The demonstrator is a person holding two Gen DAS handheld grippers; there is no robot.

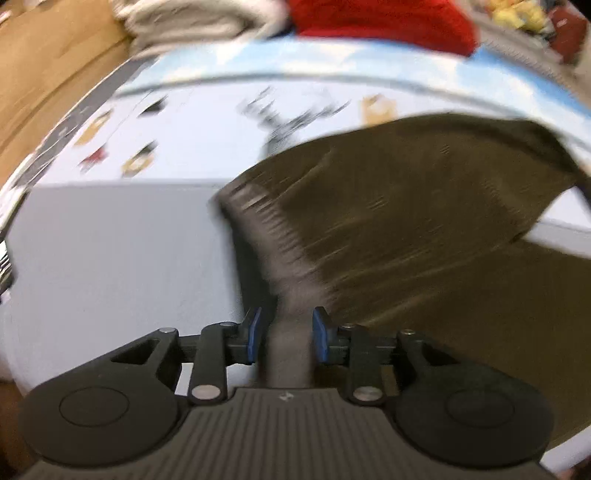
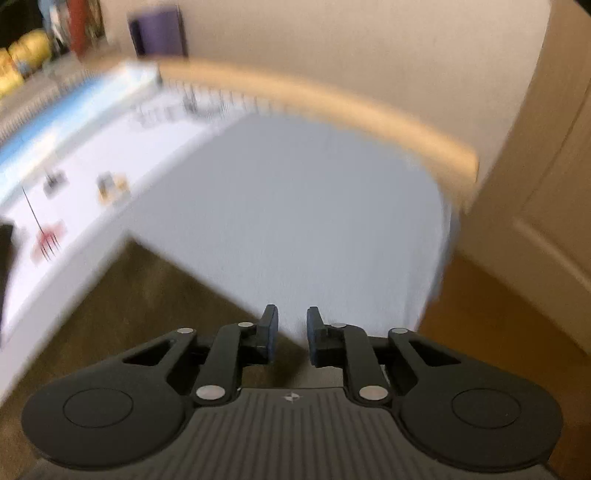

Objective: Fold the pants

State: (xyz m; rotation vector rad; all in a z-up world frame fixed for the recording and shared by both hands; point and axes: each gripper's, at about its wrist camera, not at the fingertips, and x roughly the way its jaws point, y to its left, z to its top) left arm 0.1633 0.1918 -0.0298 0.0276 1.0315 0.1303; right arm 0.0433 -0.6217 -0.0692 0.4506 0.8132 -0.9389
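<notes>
The olive-brown pants (image 1: 424, 206) lie spread on a pale sheet (image 1: 110, 251), blurred by motion. My left gripper (image 1: 288, 339) has its blue pads closed on a bunched edge of the pants that runs between the fingers toward the camera. In the right wrist view the same pants (image 2: 140, 295) cover the lower left, with one corner reaching the right gripper (image 2: 291, 336). The right jaws stand a little apart with pants fabric between the pads; whether they press on it is unclear.
The sheet's printed band (image 1: 258, 110) runs along the far side. A grey fabric pile (image 1: 192, 22) and a red item (image 1: 380, 22) sit beyond it. A wooden bed rail (image 2: 332, 107), a door (image 2: 554, 166) and an orange-brown floor (image 2: 498, 314) lie to the right.
</notes>
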